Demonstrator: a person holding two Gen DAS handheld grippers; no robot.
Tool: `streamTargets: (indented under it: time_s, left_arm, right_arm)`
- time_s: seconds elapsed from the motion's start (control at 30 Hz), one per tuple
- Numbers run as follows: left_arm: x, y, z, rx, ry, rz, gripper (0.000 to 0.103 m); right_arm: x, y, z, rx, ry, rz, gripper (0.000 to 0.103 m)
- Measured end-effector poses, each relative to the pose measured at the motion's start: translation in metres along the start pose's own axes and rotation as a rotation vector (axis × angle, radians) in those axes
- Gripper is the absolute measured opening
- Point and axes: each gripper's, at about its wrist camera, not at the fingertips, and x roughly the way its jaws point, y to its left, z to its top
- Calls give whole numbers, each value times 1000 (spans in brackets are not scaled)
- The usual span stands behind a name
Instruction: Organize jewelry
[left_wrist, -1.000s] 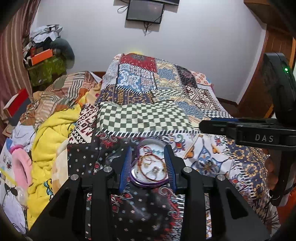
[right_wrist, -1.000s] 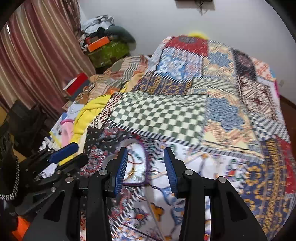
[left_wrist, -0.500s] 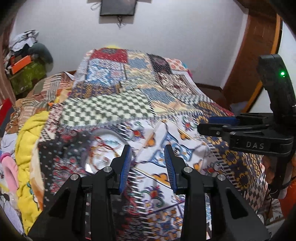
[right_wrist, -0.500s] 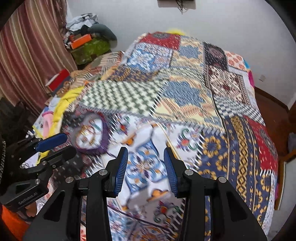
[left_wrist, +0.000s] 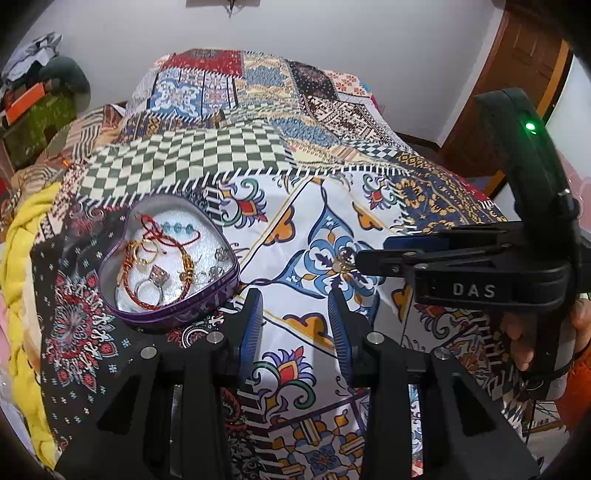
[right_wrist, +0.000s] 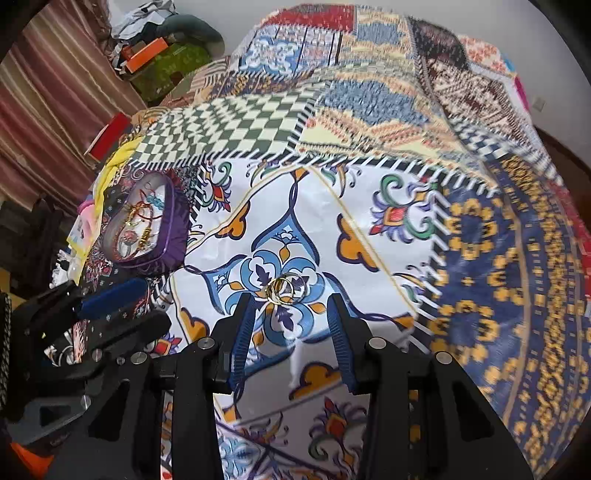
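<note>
A purple heart-shaped tin (left_wrist: 168, 258) lies open on the patchwork bedspread, holding red cord bracelets, gold rings and a stone ring. The same tin (right_wrist: 147, 229) shows at the left in the right wrist view. A small cluster of gold rings (right_wrist: 281, 289) lies on a blue flower motif, just beyond my open right gripper (right_wrist: 291, 325). In the left wrist view the rings (left_wrist: 343, 258) sit at the tip of the right gripper (left_wrist: 373, 251). My left gripper (left_wrist: 295, 325) is open and empty, to the right of the tin.
The patchwork bedspread (left_wrist: 258, 110) covers the whole bed. A yellow blanket (left_wrist: 22, 258) and piled clothes and boxes (right_wrist: 159, 48) lie along the left side. A striped curtain (right_wrist: 44, 92) hangs at the left. A hand (left_wrist: 524, 332) holds the right gripper's handle.
Both grippers swung right from the tin and then dropped closer to the bedspread. The gold rings have come into view just ahead of the right gripper. Both stayed open.
</note>
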Motion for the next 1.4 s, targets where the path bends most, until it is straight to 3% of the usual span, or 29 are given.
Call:
streamTargets:
  time_s: [0.27,0.37,0.4,0.73,1.1,1.27,1.4]
  left_arm:
    - [11,0,-1,14,6,-10,36]
    - [16,-1,0,17,15,-12,36]
    - [18,-2,0,18,18,-13,36]
    - [24,-13,4,44,30,-18,36]
    - [48,-40,16,73,72,-70,36]
    - [68,-61,22,130,94,-46,35]
    - [81,-68,26,173,92,-7,28]
  right_arm:
    - [16,-2,4,5,22,-3,36]
    - [16,-1,4,-14,11,-17,27]
    - [16,0,4,-19,10,-20,18]
    - [-1,-7,5,9,-42,8,18]
    - [-47,-35,-4,35,-153,-41,18]
    - [-54,-47,-9,56,-169,-43,19]
    - [-56,-51,-14,59,-175,-43,19]
